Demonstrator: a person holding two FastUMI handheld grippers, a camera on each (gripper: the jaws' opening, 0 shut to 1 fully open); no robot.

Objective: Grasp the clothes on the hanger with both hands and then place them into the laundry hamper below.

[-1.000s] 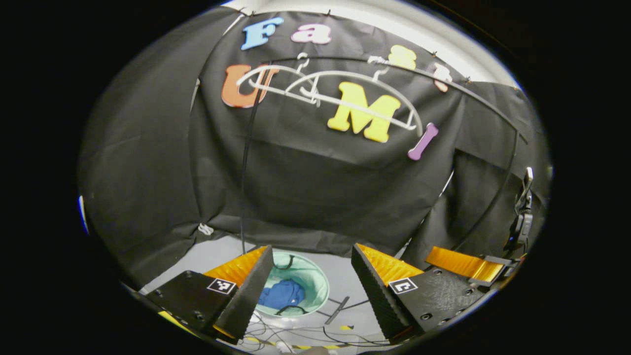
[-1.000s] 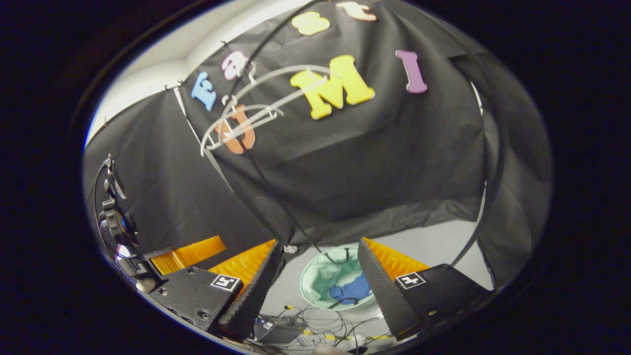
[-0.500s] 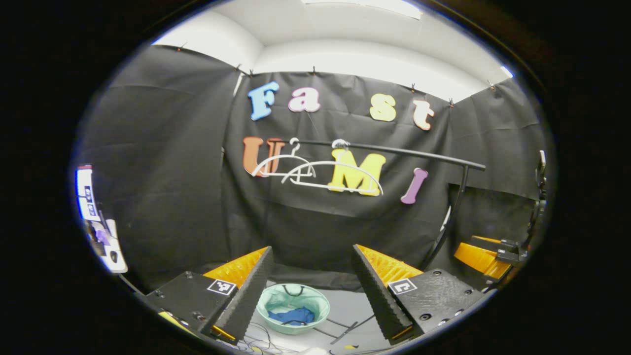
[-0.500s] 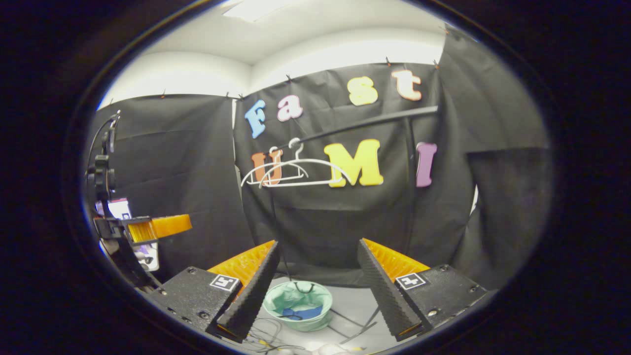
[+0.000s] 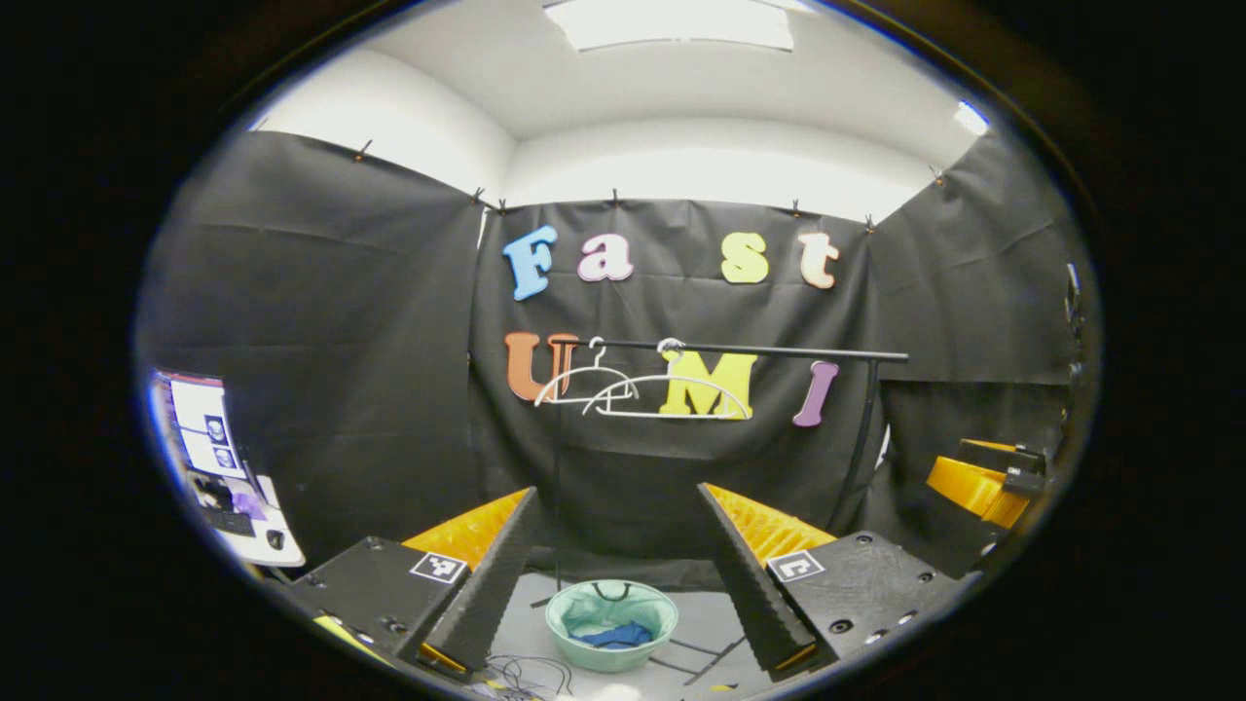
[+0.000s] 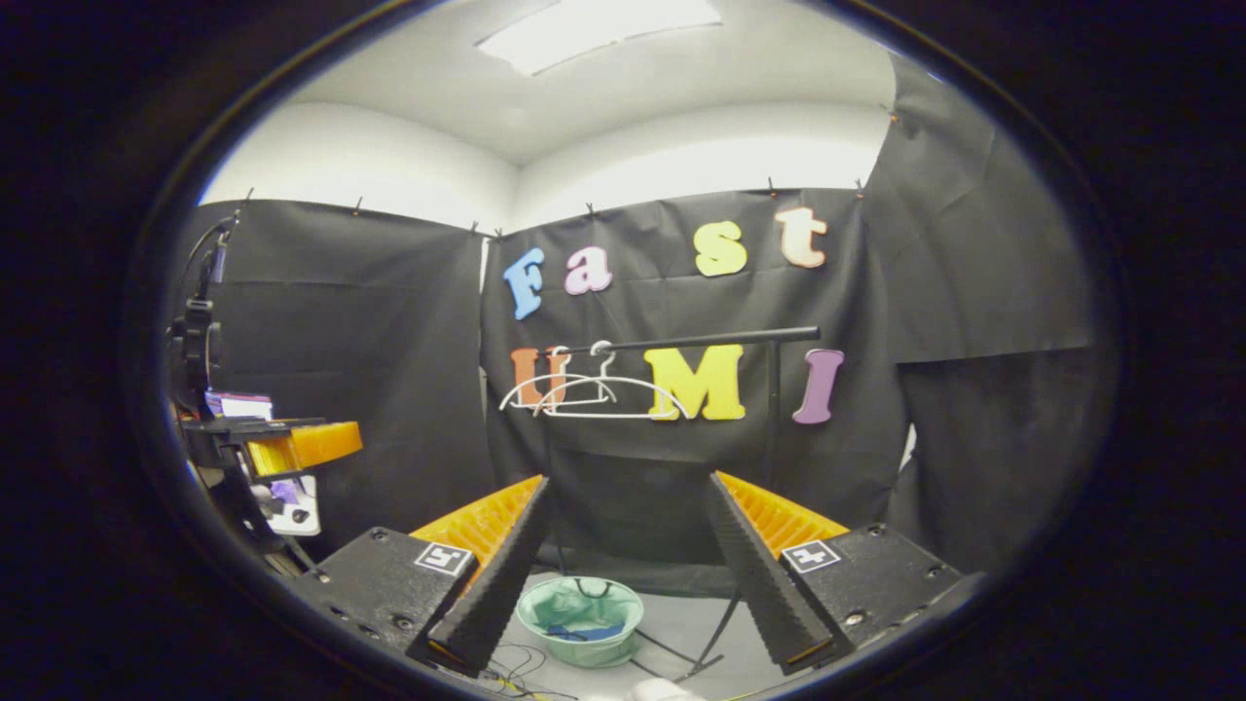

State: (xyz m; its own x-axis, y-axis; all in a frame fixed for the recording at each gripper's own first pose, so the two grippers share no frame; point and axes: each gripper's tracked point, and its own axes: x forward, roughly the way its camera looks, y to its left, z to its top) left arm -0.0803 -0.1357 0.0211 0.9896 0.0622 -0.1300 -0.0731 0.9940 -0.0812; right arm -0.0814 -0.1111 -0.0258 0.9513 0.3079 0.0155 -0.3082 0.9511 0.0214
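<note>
A blue garment (image 5: 615, 636) (image 6: 582, 632) lies inside the pale green laundry hamper (image 5: 574, 620) (image 6: 545, 604) on the grey floor. Two bare white hangers (image 5: 642, 393) (image 6: 584, 394) hang on a black rail (image 5: 740, 350) (image 6: 701, 341) against the back wall. My left gripper (image 5: 615, 574) is open, well back from the rail, with the hamper seen between its fingers. My right gripper (image 6: 623, 574) is open too and holds nothing. In the left gripper view the right gripper (image 5: 983, 477) shows at the far right edge; in the right gripper view the left gripper (image 6: 292, 446) shows at the left.
The rail stands on a black upright post (image 5: 861, 438) (image 6: 774, 419). Cables (image 5: 526, 672) (image 6: 672, 652) lie on the floor near the hamper. A screen and desk (image 5: 219, 458) sit at the left, by a stand with a black device (image 6: 200, 331).
Both grippers have drawn back and tilted upward from the hamper. The rail and hangers now look smaller and level, the ceiling has come into sight, and the hamper sits lower and farther off.
</note>
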